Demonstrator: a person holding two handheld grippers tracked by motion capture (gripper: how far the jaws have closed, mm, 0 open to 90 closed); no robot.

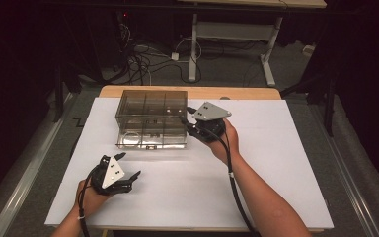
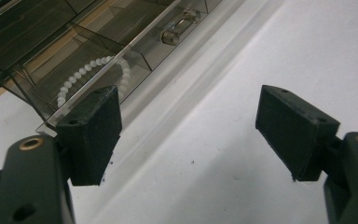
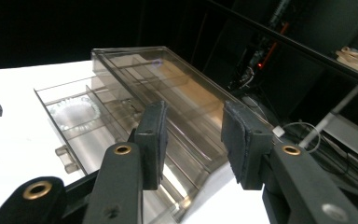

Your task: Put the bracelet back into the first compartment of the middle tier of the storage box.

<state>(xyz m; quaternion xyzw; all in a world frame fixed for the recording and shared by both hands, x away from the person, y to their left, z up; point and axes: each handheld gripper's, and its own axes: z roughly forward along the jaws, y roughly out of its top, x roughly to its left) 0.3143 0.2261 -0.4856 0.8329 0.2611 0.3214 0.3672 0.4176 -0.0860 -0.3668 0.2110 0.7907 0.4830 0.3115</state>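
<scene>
A smoky clear plastic drawer box (image 1: 151, 106) stands at the back middle of the white table sheet. Its bottom drawer (image 1: 150, 139) is pulled out toward me. A white bead bracelet (image 2: 98, 70) lies in one of its compartments, the bracelet (image 3: 74, 112) also showing in the right gripper view. My right gripper (image 1: 186, 116) is at the box's right side, pointing at it. This gripper (image 3: 193, 140) is open with nothing between its pads. My left gripper (image 1: 131, 164) rests near the front left, short of the drawer. That gripper (image 2: 189, 126) stands wide open and empty.
The drawer has a clear handle (image 2: 179, 28) on its front. The white sheet (image 1: 276, 163) spreads wide to the right and front. Beyond the table's far edge are cables (image 1: 143, 59) on the floor and a desk frame (image 1: 232, 32).
</scene>
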